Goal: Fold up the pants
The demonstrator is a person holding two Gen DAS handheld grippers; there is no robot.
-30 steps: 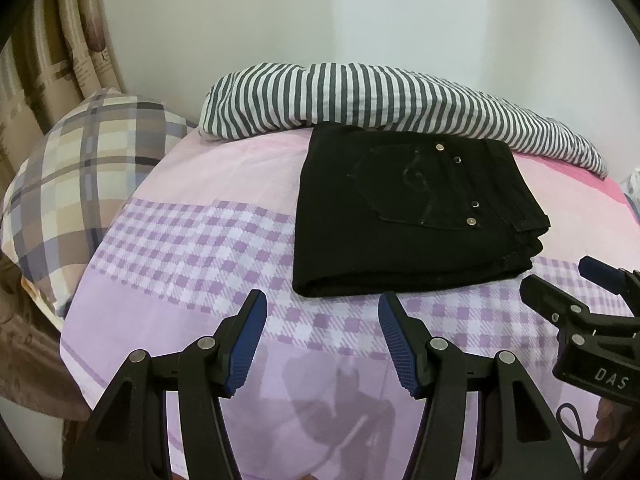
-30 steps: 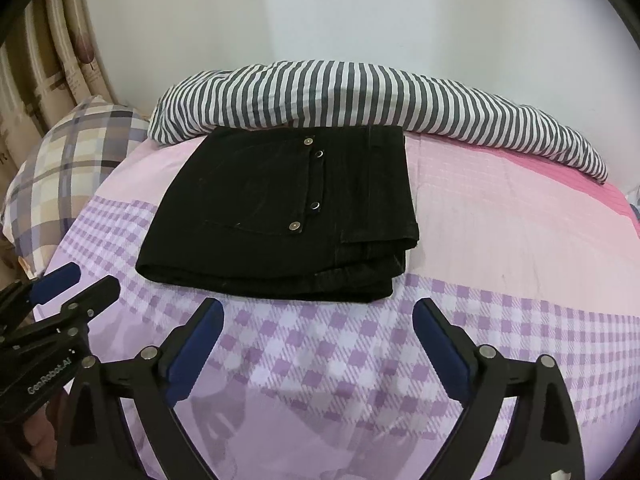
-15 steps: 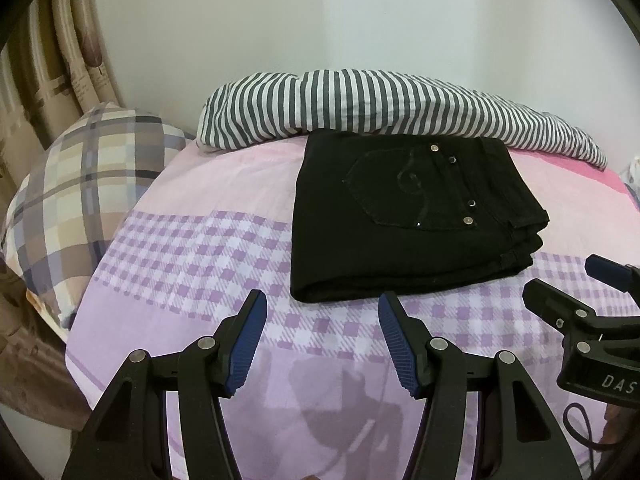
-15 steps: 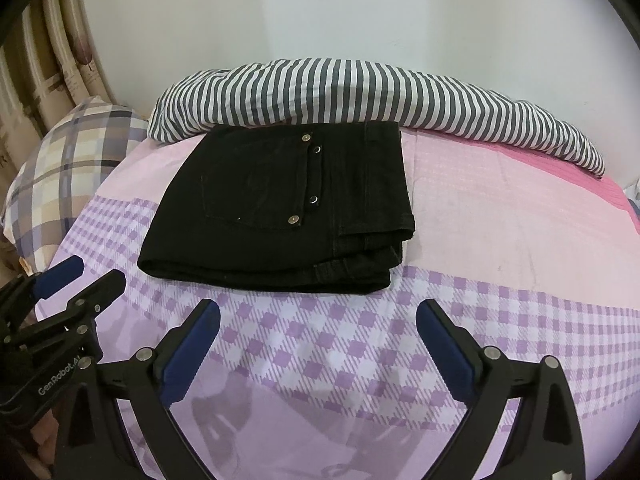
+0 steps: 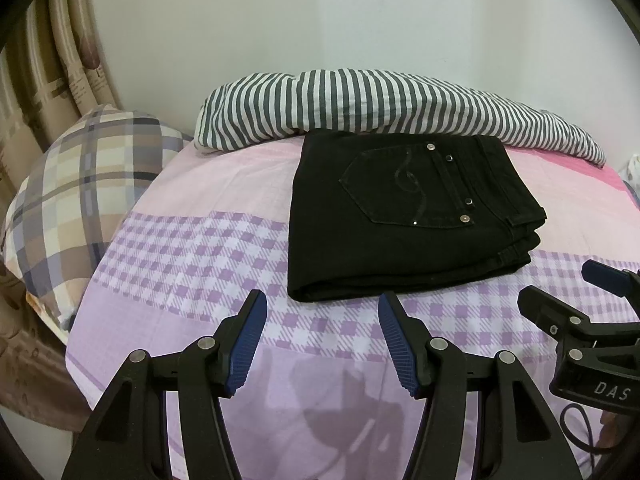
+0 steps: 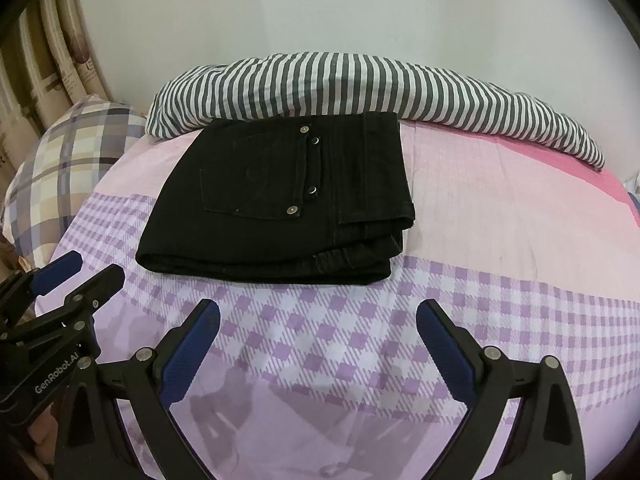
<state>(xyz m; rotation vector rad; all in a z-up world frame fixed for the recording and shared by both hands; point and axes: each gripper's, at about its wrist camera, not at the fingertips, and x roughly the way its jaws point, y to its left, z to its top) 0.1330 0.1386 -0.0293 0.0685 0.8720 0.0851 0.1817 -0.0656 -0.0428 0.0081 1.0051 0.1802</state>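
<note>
I see the black pants (image 5: 404, 224) lying folded into a thick rectangle on the bed (image 5: 192, 248), on the pink and purple checked sheet. The back pocket with its metal studs faces up. Their far edge touches the striped blanket (image 5: 384, 108), which is rolled along the wall. A plaid pillow (image 5: 80, 200) lies at the left end of the bed, near the curtain (image 5: 60, 60).

My left claw (image 5: 322, 338) hangs above the sheet, just in front of the near edge of the pants, with its blue pads apart and nothing between them. My right claw (image 6: 318, 344) is also spread wide and holds nothing; it hangs over the purple checks, near the pants but not touching them. Both claws are side by side.
</note>
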